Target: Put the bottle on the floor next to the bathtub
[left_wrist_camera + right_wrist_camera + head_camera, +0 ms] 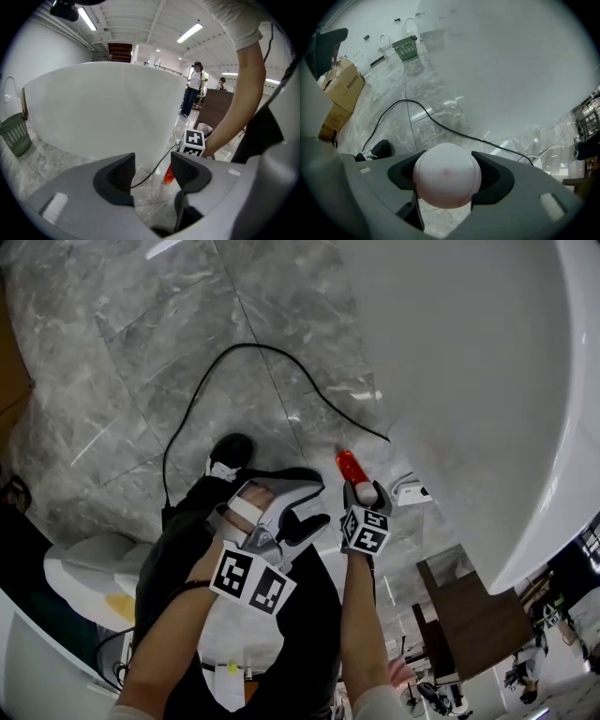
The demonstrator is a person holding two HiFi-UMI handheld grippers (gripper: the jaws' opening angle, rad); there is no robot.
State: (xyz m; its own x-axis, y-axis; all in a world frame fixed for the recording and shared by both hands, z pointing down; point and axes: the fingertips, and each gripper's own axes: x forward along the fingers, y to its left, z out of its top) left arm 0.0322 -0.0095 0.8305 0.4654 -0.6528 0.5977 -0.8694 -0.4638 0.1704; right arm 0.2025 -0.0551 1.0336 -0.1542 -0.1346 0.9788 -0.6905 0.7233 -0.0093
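**Red bottle [348, 465] pinched by its cap beside the bathtub [469, 381]**

Nearest, at left: left gripper [152, 172] with jaws spread wide, nothing but air between them. Just right of it: right gripper [361, 498] aimed steeply down, pressed tight on the bottle's rounded white cap. Red body hanging below, over the grey marble floor [122, 362]; contact with the tiles not clear. Close on the right: the tub's curved white wall. Left of the bottle: black shoe [230, 454]. Farther off: black cable [253, 344] looping across the floor to the tub's foot.
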